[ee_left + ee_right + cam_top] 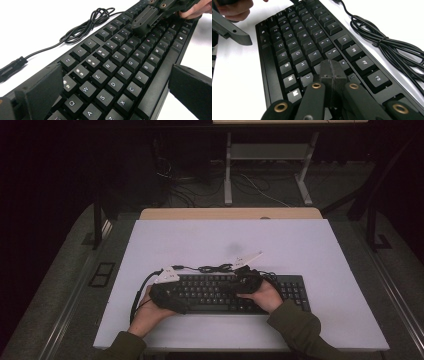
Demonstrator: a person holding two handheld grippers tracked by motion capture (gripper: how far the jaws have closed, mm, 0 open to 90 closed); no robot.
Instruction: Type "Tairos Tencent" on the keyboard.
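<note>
A black keyboard (210, 292) lies near the front edge of the white table (225, 240). My left gripper (177, 299) hovers over its left end. In the left gripper view the keyboard (120, 62) runs between the two wide-apart jaws of that gripper (116, 92), and the pads stand clear of it, so it is open. My right gripper (236, 282) is over the middle of the keyboard. It is shut, with its tips (332, 72) pressed together just above the keys (297, 37) around H and J. The left gripper view also catches it (145, 21) farther off.
The keyboard's black cable (215, 268) lies coiled on the table just behind it (387, 42), ending in a plug (12, 66). White tabletop stretches behind and to both sides. Past the far edge stand a desk frame (227, 170) and floor cables.
</note>
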